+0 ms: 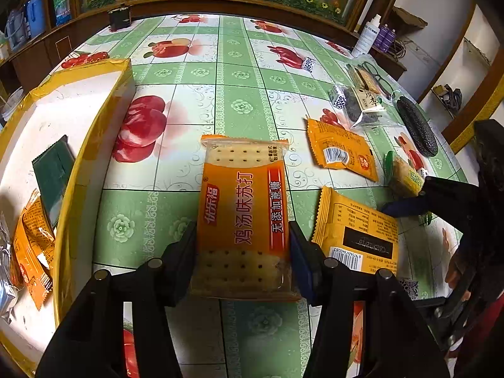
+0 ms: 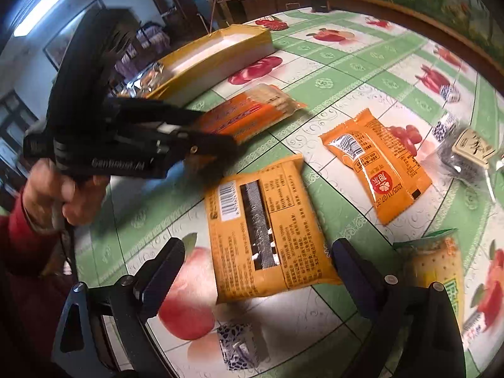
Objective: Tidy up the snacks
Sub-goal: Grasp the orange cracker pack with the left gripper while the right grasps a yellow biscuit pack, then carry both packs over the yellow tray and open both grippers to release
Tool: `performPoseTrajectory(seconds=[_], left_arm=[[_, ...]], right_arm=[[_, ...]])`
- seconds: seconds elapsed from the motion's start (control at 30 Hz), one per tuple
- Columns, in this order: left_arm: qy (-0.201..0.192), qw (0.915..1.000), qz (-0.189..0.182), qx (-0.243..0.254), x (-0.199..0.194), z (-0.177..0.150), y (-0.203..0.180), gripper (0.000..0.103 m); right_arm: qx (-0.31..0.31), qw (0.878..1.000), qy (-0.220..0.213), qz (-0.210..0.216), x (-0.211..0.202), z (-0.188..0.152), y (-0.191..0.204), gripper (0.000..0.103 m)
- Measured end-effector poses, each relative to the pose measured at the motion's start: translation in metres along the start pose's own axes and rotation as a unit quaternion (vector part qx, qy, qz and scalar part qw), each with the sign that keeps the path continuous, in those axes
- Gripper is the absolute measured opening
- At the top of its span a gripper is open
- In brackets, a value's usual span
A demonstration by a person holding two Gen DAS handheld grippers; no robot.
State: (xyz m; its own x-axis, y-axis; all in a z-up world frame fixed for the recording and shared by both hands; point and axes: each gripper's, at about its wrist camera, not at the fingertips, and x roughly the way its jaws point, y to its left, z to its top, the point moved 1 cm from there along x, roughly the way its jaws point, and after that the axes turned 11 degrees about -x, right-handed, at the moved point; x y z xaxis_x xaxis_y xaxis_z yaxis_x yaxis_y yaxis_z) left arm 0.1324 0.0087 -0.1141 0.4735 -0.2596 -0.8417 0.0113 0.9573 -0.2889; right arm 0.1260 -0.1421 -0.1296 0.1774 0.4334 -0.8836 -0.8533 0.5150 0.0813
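L tool (image 1: 244,245) is clamped on the soda-cracker pack (image 1: 244,208) w/ the box (image 1: 67,145) at its 10 o'clock, so carry it level over the rim before letting go, while R tool (image 2: 256,271), jaws apart, straddles the yellow packet (image 2: 266,230) on the surface (image 1: 242,107) — center before squeezing.

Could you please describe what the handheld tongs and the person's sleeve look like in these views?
Both tongs are black, with angular linkage arms, silver round pivot bolts and flat, dark blue-tinted finger pads. Seen from the right wrist, the left tongs have a curved black body with pale, blurred lettering on the side. The hand on its handle emerges from a red sleeve.
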Motion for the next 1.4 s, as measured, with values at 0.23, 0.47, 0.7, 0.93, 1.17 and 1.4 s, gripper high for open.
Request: performPoseTrajectory(seconds=[0.23, 0.47, 0.7, 0.93, 1.17, 1.4], left_arm=[[-0.005, 1.0000, 0.003, -0.002, -0.004, -0.003, -0.001, 0.053], [-0.022, 0.9993, 0.025, 0.015, -0.001, -0.009, -0.009, 0.053], [-0.048, 0.9987, 0.019, 0.004, -0.019, -0.012, -0.004, 0.052], [-0.085, 0.9961, 0.021, 0.008, -0.054, -0.020, -0.008, 0.052], [-0.107, 0.9940, 0.023, -0.006, -0.083, -0.033, 0.008, 0.053], [-0.128, 0.9913, 0.025, -0.021, -0.108, -0.039, 0.027, 0.053]], right_arm=[[0.000, 0.999, 0.017, -0.052, 0.012, 0.013, -0.007, 0.094], [0.004, 0.994, 0.002, -0.114, 0.011, 0.001, 0.017, 0.071], [0.109, 0.983, -0.063, -0.135, -0.028, -0.019, 0.004, 0.071], [0.230, 0.951, -0.189, -0.088, -0.080, -0.036, -0.013, 0.071], [0.247, 0.943, -0.216, -0.062, -0.079, -0.027, 0.001, 0.071], [0.230, 0.950, -0.201, -0.060, -0.061, -0.007, 0.025, 0.071]])
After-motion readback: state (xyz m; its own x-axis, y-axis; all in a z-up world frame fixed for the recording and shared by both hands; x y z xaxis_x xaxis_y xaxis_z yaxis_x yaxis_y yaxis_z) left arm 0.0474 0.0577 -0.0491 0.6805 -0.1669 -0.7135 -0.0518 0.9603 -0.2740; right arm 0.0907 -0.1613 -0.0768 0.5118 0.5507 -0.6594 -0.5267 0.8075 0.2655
